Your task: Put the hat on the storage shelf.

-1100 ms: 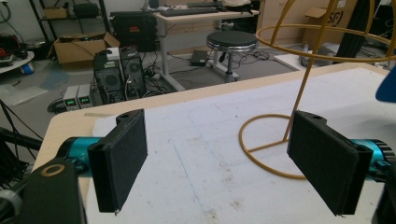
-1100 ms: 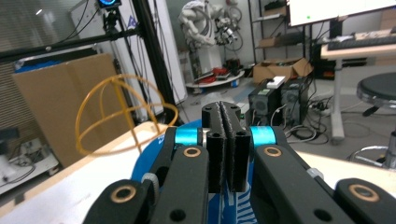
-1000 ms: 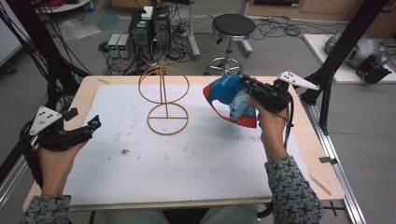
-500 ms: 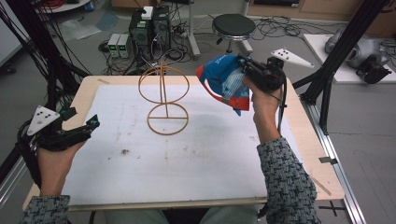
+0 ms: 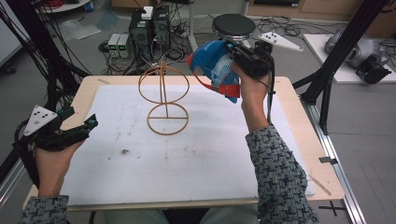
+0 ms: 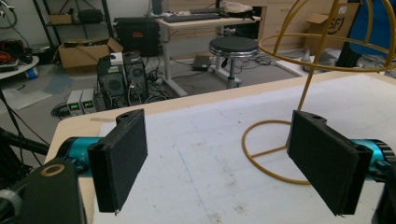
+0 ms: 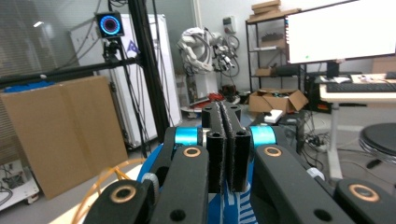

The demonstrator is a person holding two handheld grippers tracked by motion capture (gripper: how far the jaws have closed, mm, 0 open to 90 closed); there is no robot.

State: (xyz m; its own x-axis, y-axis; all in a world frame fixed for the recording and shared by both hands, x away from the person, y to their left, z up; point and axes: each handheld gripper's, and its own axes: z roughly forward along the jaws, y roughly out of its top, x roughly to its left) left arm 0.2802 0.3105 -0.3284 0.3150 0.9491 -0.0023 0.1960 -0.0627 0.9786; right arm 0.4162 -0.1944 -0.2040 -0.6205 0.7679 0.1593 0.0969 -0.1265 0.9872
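Your right gripper (image 5: 233, 53) holds its fingers pinched on a blue-and-red cap (image 5: 214, 66), raised just beside the wire stand (image 5: 164, 99). Your left gripper (image 5: 77, 129) rests with fingers spread, the stand's base between them. Judging by this, hanging the cap remains.

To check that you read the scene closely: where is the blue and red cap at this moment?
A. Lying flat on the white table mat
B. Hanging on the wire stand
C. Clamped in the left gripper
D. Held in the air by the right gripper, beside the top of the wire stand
D: the right gripper holds the blue and red cap above the table's far edge, just right of the wire stand, while the left gripper is open.
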